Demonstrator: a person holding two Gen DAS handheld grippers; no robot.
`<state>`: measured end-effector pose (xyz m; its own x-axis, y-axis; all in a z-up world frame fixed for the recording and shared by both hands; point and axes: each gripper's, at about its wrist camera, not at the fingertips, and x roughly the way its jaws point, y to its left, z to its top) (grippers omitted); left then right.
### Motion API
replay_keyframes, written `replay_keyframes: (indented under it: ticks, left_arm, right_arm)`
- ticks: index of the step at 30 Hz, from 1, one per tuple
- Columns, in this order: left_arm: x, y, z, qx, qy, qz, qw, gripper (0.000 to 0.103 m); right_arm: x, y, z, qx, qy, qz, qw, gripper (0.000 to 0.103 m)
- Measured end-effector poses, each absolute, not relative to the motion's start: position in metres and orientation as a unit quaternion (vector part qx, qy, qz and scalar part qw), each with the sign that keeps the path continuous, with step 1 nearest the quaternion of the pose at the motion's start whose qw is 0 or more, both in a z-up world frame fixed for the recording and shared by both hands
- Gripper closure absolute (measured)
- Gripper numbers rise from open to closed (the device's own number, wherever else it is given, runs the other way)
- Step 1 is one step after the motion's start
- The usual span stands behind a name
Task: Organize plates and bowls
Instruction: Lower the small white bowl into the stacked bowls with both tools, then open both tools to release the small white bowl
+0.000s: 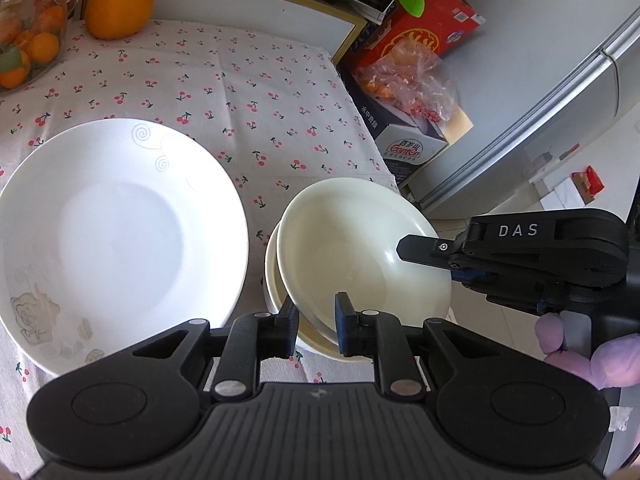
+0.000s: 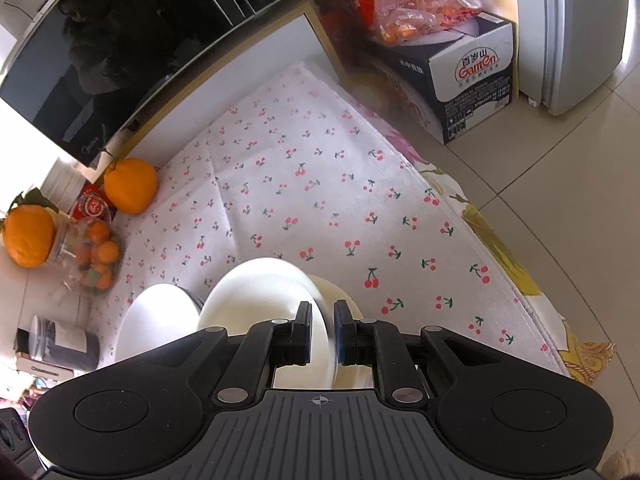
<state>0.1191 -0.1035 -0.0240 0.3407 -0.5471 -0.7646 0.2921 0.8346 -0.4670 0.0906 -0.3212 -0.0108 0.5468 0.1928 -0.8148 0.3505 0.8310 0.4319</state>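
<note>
Nearest in the left wrist view, the left gripper (image 1: 316,326) straddles the near rim of a cream-coloured shallow ceramic dish (image 1: 352,248); its blue pads stand on either side of the rim, and whether they press on it cannot be told. The dish sits tilted in a cream-coloured round bowl (image 1: 272,280) beneath it, at the near right corner of the table. From the right side, the right gripper (image 1: 412,250) reaches over the dish's far rim, held by a hand in a lilac glove (image 1: 580,352). In the right wrist view the right gripper (image 2: 323,330) is clenched on the rim of the cream dish (image 2: 256,296), the rim standing between its narrowly set pads. Just left of the stack lies a large white round porcelain plate with grey swirl and flower motifs (image 1: 116,236). All rest on a white cherry-print tablecloth (image 1: 248,92). Farther back stand a large orange citrus fruit (image 1: 118,4) and a clear glass jar of small oranges (image 1: 28,40). Beyond the table edge sits a dark blue cardboard box (image 1: 404,144).
</note>
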Motion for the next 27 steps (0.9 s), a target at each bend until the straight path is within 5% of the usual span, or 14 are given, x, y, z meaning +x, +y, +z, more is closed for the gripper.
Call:
replay_keyframes:
  ticks: [13, 27]
  left_arm:
    - [0.107, -0.12, -0.021, -0.043, 0.477, -0.258, 0.839, 0.075]
    - [0.098, -0.121, -0.022, 0.0, 0.452, -0.265, 0.852, 0.047]
  right_arm:
    - [0.091, -0.322, -0.013, 0.283, 0.477, -0.049, 0.83, 0.089]
    - [0.091, -0.324, -0.01, 0.275, 0.472, -0.053, 0.836, 0.08]
